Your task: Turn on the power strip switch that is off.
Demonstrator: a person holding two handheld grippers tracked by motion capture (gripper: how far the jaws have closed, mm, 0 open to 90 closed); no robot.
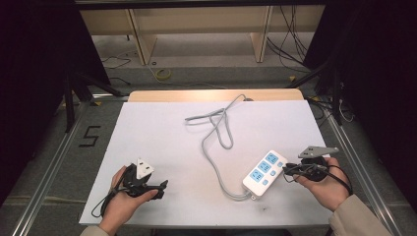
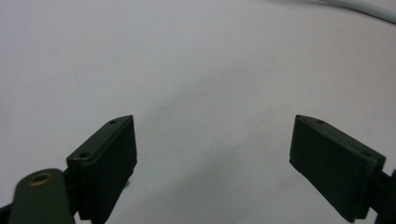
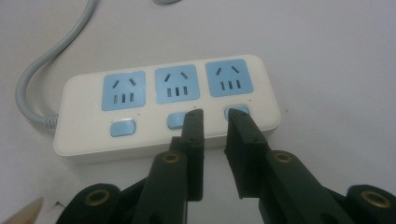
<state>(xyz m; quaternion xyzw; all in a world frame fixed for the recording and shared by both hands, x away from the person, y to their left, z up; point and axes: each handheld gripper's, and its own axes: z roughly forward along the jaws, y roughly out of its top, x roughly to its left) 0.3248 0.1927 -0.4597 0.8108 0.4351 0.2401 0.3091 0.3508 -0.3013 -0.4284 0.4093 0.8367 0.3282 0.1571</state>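
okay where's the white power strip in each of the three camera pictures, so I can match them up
High view: the power strip lies right of centre on the table, just ahead of the right gripper.
Left gripper view: not in it; bare white tabletop beyond the open fingers.
Right gripper view: fills the middle, sockets up, fingers over its switches.
Shared landmark: its grey cord, also at the right gripper view's upper left.

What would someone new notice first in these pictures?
A white power strip with three blue sockets lies at the table's near right, its grey cord looping toward the far edge. The right gripper points at its switches, jaws slightly apart; the left gripper hovers open over bare table.
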